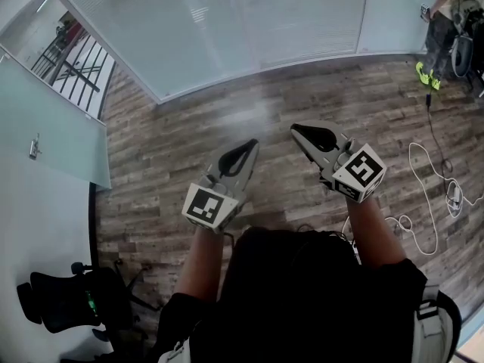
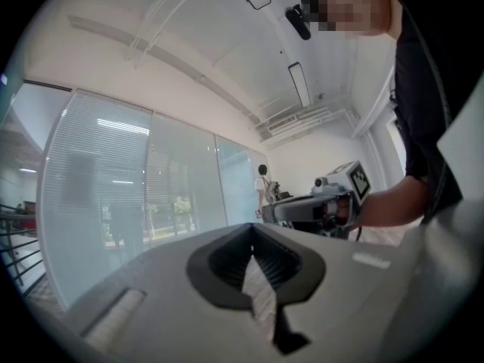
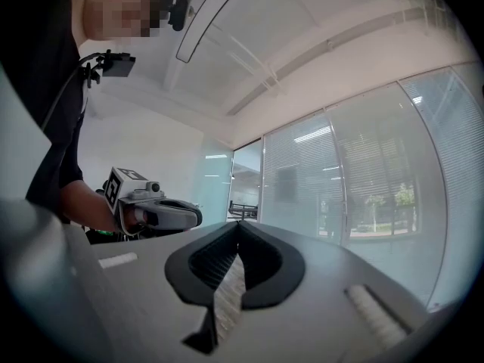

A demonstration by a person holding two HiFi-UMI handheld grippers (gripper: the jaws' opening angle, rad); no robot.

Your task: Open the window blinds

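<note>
Closed white slat blinds (image 1: pixel 249 13) hang behind a glass wall across the wooden floor from me. In the left gripper view the blinds (image 2: pixel 98 180) fill the panes at left, and in the right gripper view the blinds (image 3: pixel 363 180) fill those at right. My left gripper (image 1: pixel 249 144) is held out level, shut, with nothing in it; its jaws (image 2: pixel 253 225) meet at the tip. Beside it my right gripper (image 1: pixel 296 129) is also shut and empty, its tips (image 3: pixel 239 224) together. Both point toward the glass and stand well short of it. Each shows in the other's view: right gripper (image 2: pixel 318 206), left gripper (image 3: pixel 155 210).
A black office chair (image 1: pixel 68 301) stands at my lower left. White cable (image 1: pixel 423 203) lies looped on the floor at right. Another person (image 1: pixel 446 13) stands at the far right by the glass. A glass door with a handle (image 1: pixel 34 148) is at left.
</note>
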